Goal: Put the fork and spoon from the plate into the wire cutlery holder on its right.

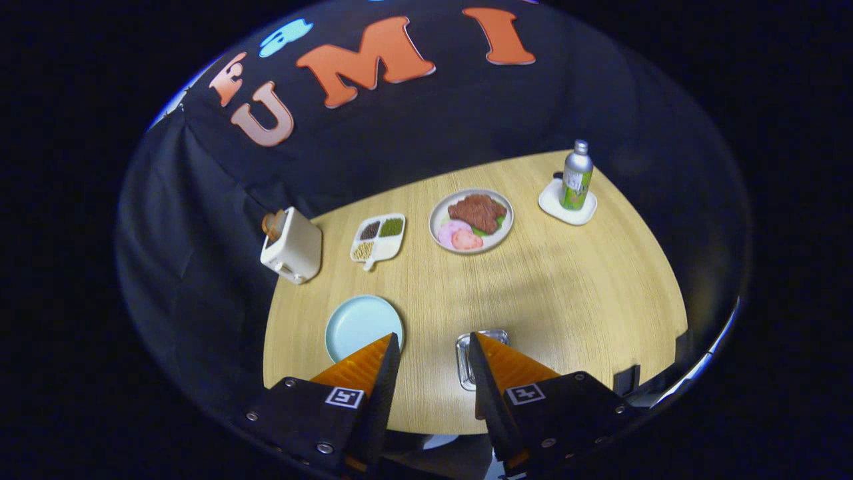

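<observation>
Two claw fingers flanking holder

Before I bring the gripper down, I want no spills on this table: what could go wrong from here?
1. The gripper is open and holds nothing, and the blue plate looks bare of cutlery; closing there could just shove the plate.
2. The right finger covers part of the wire cutlery holder; lowering blind could knock it.
3. The bottle stands upright on a small tray; a wide swing might topple it.
</observation>
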A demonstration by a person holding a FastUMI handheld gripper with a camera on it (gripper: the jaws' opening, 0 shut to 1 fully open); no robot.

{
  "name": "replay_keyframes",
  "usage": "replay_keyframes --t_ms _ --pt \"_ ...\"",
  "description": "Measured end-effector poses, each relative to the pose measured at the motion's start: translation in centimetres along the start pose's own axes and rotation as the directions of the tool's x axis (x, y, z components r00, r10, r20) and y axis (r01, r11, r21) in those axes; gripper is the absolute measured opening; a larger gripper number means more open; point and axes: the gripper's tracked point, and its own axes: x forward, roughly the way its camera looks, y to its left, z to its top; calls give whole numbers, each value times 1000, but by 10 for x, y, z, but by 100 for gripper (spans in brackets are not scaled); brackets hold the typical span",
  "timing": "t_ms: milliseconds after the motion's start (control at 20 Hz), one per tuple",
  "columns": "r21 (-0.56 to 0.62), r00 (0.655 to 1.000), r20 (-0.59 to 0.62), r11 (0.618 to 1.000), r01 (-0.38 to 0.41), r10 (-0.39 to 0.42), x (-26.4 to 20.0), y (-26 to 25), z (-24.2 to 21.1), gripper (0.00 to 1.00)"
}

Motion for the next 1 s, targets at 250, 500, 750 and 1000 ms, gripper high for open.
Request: replay_keyframes --t_ms 250,500,750,1000 --pt "-44 923 385 999 -6 23 -38 20 77 65" --pt "-159 742 669 983 97 34 -101 42 127 71" --pt "-218 584 809 957 194 66 -156 66 148 86" --pt "-206 452 889 944 258 70 -187 72 161 93"
